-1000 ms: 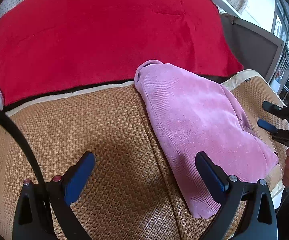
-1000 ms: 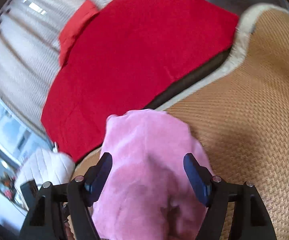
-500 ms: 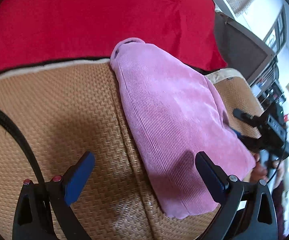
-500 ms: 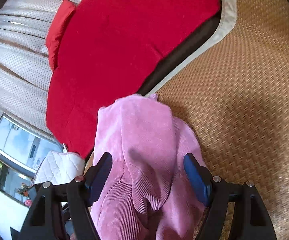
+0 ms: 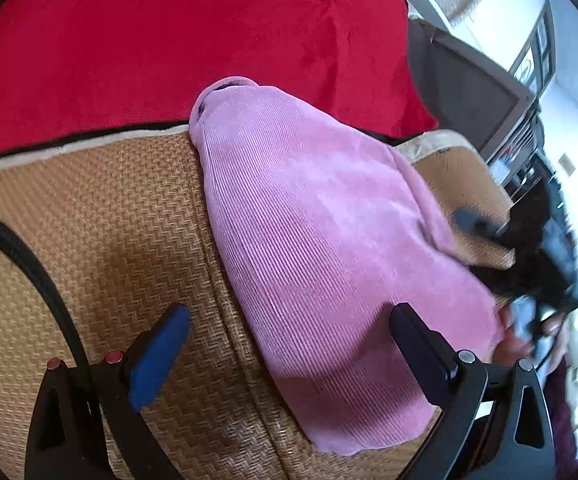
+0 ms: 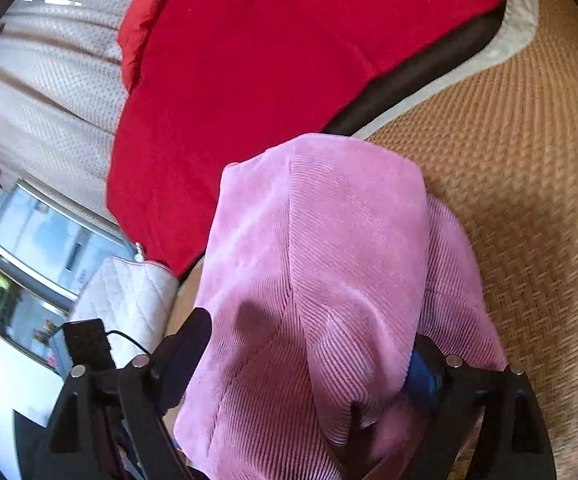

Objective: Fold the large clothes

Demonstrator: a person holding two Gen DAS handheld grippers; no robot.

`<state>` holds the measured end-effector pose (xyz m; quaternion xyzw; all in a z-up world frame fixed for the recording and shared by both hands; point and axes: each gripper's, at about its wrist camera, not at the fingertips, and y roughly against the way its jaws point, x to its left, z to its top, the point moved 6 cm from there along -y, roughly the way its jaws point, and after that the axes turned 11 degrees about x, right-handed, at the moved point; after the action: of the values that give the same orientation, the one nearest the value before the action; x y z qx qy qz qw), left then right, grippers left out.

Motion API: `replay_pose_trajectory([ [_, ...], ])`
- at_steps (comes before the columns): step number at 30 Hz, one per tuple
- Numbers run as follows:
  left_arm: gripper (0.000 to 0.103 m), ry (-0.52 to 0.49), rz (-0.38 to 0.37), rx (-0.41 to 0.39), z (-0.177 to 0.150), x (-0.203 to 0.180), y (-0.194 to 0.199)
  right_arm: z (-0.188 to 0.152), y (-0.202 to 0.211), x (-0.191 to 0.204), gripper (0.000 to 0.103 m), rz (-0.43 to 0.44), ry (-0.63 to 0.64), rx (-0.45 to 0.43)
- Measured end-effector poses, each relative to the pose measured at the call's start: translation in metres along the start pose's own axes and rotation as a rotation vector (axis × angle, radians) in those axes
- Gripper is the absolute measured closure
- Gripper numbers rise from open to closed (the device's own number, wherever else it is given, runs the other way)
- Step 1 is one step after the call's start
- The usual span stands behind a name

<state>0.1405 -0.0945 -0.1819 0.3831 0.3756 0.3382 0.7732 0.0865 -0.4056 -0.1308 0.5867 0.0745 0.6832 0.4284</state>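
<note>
Our right claw (image 6: 309, 356) has just been spreading around the folded pink garment (image 6: 329, 260), apparently releasing it, while our left claw (image 5: 289, 348) hovers spread over its edge.

The left gripper (image 5: 289, 344) is showing a black frame, blue pads, red and silver screws and a black cable (image 5: 29, 264); the right gripper (image 6: 309, 356) is looking alike.

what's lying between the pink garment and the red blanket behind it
In the left wrist view, the pink garment nearly meets the red blanket; between them only the mat's pale border and a dark strip.
</note>
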Motion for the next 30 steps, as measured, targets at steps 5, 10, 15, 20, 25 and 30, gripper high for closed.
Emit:
replay_pose_trajectory([
  [5,0.003,-0.027,0.031,0.004,-0.001,-0.002,0.0,0.007,0.023,-0.016,0.014,-0.008,-0.048,-0.065],
  [10,0.003,-0.029,0.035,0.008,0.001,-0.004,-0.003,0.014,0.045,-0.038,0.014,0.002,-0.114,-0.122],
  [15,0.003,-0.018,0.018,0.017,0.0,-0.002,-0.007,0.02,0.03,-0.045,0.014,0.009,-0.133,-0.068],
  [20,0.003,0.018,-0.038,0.042,0.003,0.002,-0.015,0.022,-0.006,-0.028,0.014,-0.047,-0.066,0.022],
  [25,0.003,0.052,-0.124,0.056,0.005,0.005,-0.019,0.017,-0.028,-0.017,0.013,-0.049,-0.033,0.063],
  [30,0.003,0.06,-0.181,0.051,0.008,0.0,-0.023,0.012,-0.049,-0.006,0.012,-0.063,-0.011,0.065],
])
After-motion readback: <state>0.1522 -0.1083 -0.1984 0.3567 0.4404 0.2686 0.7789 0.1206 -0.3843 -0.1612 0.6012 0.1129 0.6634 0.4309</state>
